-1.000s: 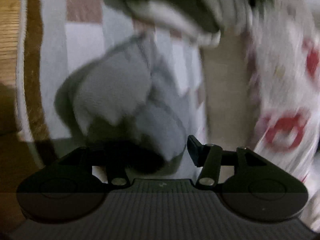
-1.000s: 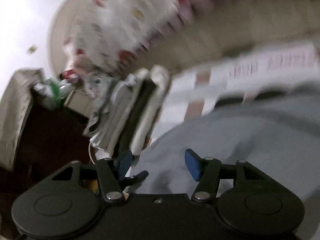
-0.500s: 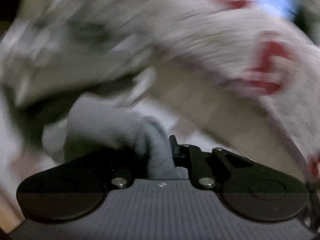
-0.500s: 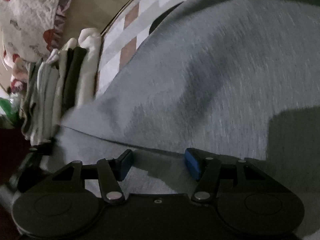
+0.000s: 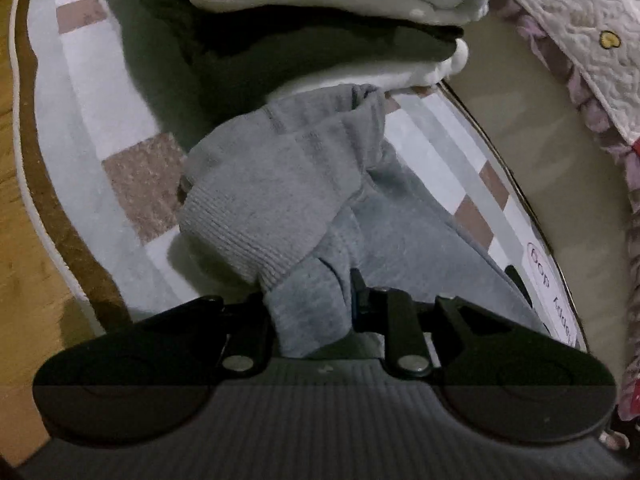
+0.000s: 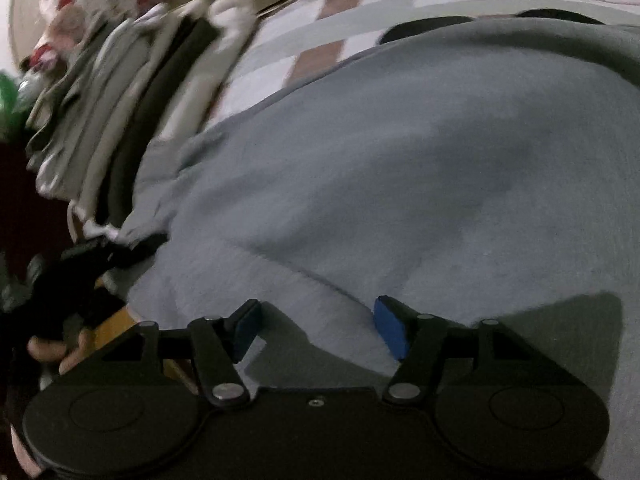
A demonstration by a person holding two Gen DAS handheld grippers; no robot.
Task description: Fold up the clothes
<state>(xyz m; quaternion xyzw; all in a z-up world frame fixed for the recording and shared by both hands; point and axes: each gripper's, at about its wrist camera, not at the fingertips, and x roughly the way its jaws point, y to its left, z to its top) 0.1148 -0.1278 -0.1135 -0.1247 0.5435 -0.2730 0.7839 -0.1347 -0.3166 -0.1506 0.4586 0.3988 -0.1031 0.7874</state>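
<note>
A grey sweatshirt [image 6: 400, 168] lies spread on a checked mat [image 6: 280, 40]. In the left wrist view my left gripper [image 5: 310, 304] is shut on a bunched part of the grey sweatshirt [image 5: 280, 200], with a ribbed cuff folded over in front of it. My right gripper [image 6: 316, 328] is open, its blue pads [image 6: 390, 332] just above the flat grey cloth near a seam. The left gripper shows at the left edge of the right wrist view [image 6: 80, 276].
A stack of folded white, black and grey clothes [image 5: 320, 20] stands on the checked mat [image 5: 100, 100], just beyond the sweatshirt. A quilted blanket with red prints [image 5: 580, 40] lies at the right. Wooden floor [image 5: 24, 240] runs along the mat's left edge.
The left gripper closed on the grey cloth and swung back towards the mat and stack. The right gripper came down low over the spread sweatshirt and stayed open.
</note>
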